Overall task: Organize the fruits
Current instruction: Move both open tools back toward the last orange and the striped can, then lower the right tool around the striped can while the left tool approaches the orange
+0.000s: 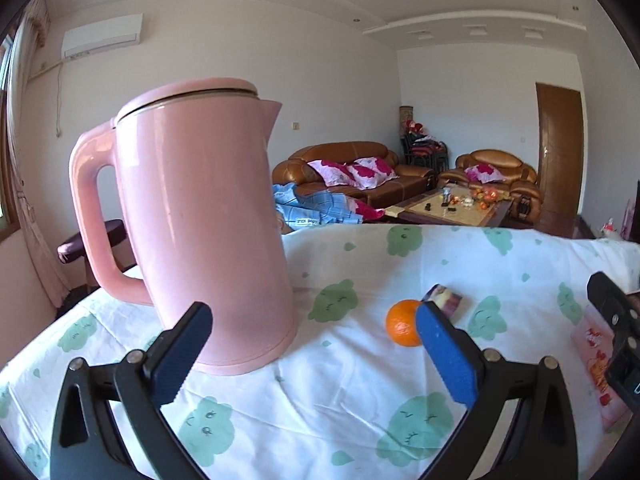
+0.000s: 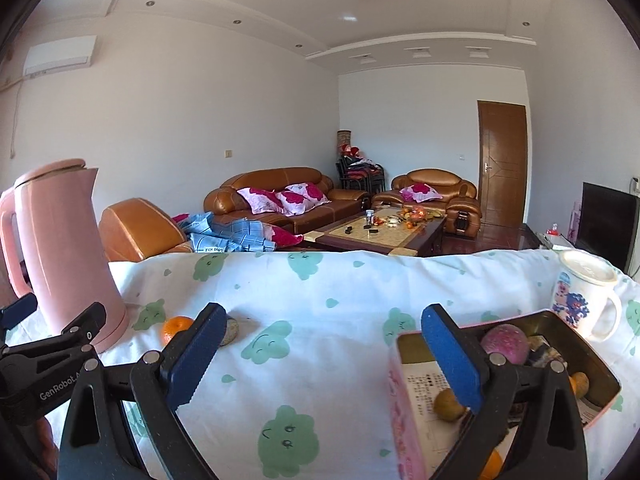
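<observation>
An orange tangerine (image 1: 402, 323) lies on the white cloth with green prints, just left of my left gripper's right finger; it also shows in the right wrist view (image 2: 176, 328). A small purple-and-white wrapped item (image 1: 446, 299) lies behind it. My left gripper (image 1: 312, 344) is open and empty, low over the cloth. My right gripper (image 2: 322, 344) is open and empty. A pink tin box (image 2: 404, 412) at the right holds several fruits, among them a pink round one (image 2: 505, 345) and a brown one (image 2: 448, 404).
A tall pink kettle (image 1: 200, 232) stands close in front of my left gripper, also seen in the right wrist view (image 2: 60, 256). A white mug (image 2: 582, 296) with a cartoon print stands behind the box. The table's far edge (image 2: 320, 256) drops off toward sofas.
</observation>
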Demonstrator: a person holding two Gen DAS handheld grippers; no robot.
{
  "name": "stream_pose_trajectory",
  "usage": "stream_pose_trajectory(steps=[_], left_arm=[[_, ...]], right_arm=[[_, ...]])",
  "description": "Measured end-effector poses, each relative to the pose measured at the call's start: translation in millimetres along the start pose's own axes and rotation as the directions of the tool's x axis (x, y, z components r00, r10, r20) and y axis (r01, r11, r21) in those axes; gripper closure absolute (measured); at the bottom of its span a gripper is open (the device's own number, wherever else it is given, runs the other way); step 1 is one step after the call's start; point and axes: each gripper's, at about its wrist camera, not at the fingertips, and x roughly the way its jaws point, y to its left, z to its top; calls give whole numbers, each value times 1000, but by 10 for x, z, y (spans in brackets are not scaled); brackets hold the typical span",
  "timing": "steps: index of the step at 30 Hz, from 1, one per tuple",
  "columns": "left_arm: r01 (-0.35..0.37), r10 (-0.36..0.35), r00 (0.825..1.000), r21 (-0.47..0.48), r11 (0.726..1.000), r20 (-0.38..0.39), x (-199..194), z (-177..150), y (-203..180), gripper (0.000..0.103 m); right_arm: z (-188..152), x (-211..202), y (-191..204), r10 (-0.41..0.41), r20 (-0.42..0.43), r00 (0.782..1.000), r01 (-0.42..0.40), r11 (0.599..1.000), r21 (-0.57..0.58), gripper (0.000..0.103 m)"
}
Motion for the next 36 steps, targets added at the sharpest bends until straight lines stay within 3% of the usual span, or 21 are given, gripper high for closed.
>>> stream_pose_trajectory(steps=[2,6,9,11,14,19,25,32,36], left_arm=[[-51,52,999,38,998,-7,49,-10,18,0],[-67,68,997,20,998,-43,142,-18,109,0],[-70,69,994,-15,997,-81,217,-27,182,0],[-73,70,992,-23,997,-107,258,-36,197,0],[-70,66,987,-25,997,-143,315,-56,209,0],[-64,56,984,-44,997,-170,366,-66,239,0],[-59,45,976,-59,997,-213,439,-82,256,0],[-52,33,974,-77,996,-224,492,-80,292,0],[-49,26,971,-92,995,-236,515,-90,317,0]], right_arm=[[25,191,139,43,-53,998,-44,999,-23,4],[27,623,300,123,-205,971,-127,992,-9,4],[3,911,333,204,-291,935,-191,979,74,6],[-27,1107,361,254,-345,904,-218,966,140,23],[-101,1403,443,303,-414,858,-225,947,229,37],[-149,1754,488,371,-450,812,-223,910,349,37],[-97,1819,715,284,-506,815,-187,954,236,38],[-55,1856,616,303,-576,759,-195,950,242,38],[-113,1674,510,312,-565,764,-219,949,228,46]])
